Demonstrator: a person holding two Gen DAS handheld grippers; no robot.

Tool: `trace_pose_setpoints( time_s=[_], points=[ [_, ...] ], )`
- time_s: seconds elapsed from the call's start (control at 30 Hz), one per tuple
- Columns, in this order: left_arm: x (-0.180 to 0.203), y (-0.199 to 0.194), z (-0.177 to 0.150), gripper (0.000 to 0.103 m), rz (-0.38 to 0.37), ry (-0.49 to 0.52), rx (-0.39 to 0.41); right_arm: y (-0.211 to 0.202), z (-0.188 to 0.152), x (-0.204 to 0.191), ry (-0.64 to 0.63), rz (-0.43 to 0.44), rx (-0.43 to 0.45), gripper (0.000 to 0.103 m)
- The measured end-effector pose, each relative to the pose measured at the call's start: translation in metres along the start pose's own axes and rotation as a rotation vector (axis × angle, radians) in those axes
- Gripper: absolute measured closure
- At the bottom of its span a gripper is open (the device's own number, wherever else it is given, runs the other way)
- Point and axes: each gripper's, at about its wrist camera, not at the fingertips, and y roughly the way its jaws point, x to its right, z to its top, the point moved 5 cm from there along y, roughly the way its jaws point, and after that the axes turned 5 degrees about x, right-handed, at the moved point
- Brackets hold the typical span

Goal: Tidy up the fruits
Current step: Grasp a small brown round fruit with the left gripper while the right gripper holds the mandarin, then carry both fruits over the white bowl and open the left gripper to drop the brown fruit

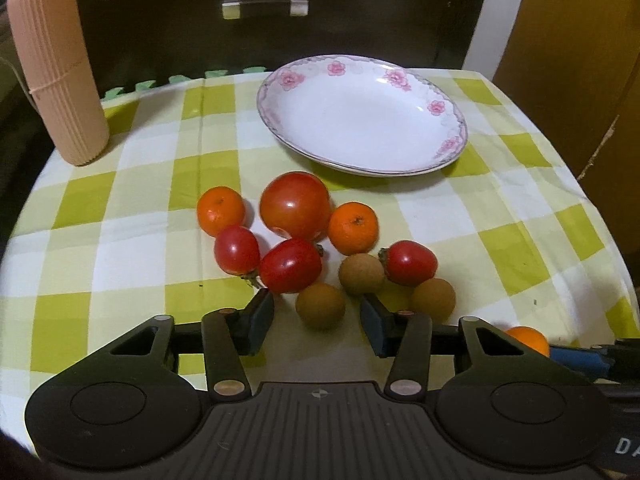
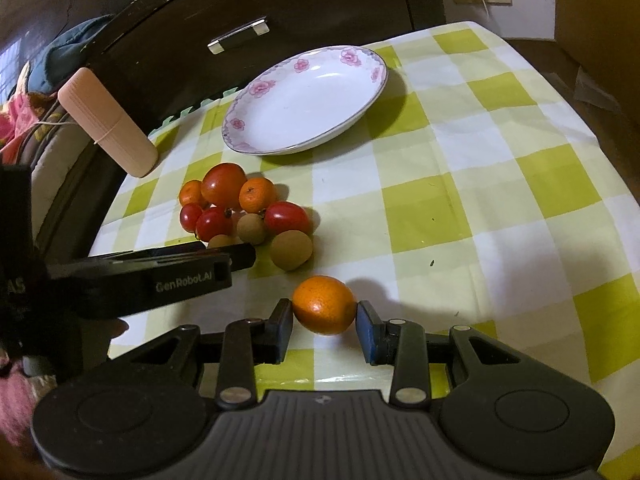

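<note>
A white floral plate [image 1: 440,120] stands empty at the back of the checked table; it also shows in the right wrist view [image 2: 244,136]. In front of it lies a cluster of fruit: a big tomato [image 1: 295,205], two oranges [image 1: 220,211] [image 1: 353,227], three small tomatoes [image 1: 290,265] and three brown longans [image 1: 321,305]. My left gripper [image 1: 318,318] is open, with one longan just between its fingertips. My right gripper [image 2: 324,316] is shut on a separate orange [image 2: 324,304] near the table's front; that orange also shows in the left wrist view [image 1: 528,338].
A ribbed pink cylinder [image 1: 56,64] stands at the table's back left. A dark cabinet with a metal handle [image 1: 265,6] is behind the table. My left gripper's body [image 2: 160,276] lies left of the right gripper. The checked cloth [image 2: 500,200] stretches to the right.
</note>
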Motion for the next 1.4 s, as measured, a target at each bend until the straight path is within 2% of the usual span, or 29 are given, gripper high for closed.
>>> trace_pose_setpoints(
  time_s=[0.17, 0.33, 0.57, 0.8, 1.03, 1.4],
  points=[
    [-0.003, -0.005, -0.003, 0.063, 0.004, -0.006, -0.005, -0.002, 0.0, 0.001, 0.003, 0.007, 0.005, 0.07],
    [-0.001, -0.004, -0.002, 0.07, -0.001, -0.011, -0.026, -0.004, 0.0, 0.003, 0.009, 0.006, 0.01, 0.07],
    [-0.002, -0.014, -0.01, 0.07, -0.011, -0.004, -0.045, -0.014, 0.001, 0.003, -0.001, 0.0, 0.032, 0.07],
    [-0.007, -0.03, -0.007, 0.07, -0.036, -0.03, -0.025, -0.019, 0.003, -0.001, -0.017, -0.008, 0.048, 0.07],
    [-0.004, -0.036, 0.015, 0.07, -0.075, -0.037, 0.024, -0.019, 0.016, -0.016, -0.048, -0.006, 0.072, 0.07],
    [-0.012, -0.016, 0.066, 0.07, -0.096, -0.052, 0.073, -0.001, 0.07, -0.031, -0.084, -0.022, 0.126, 0.07]
  ],
)
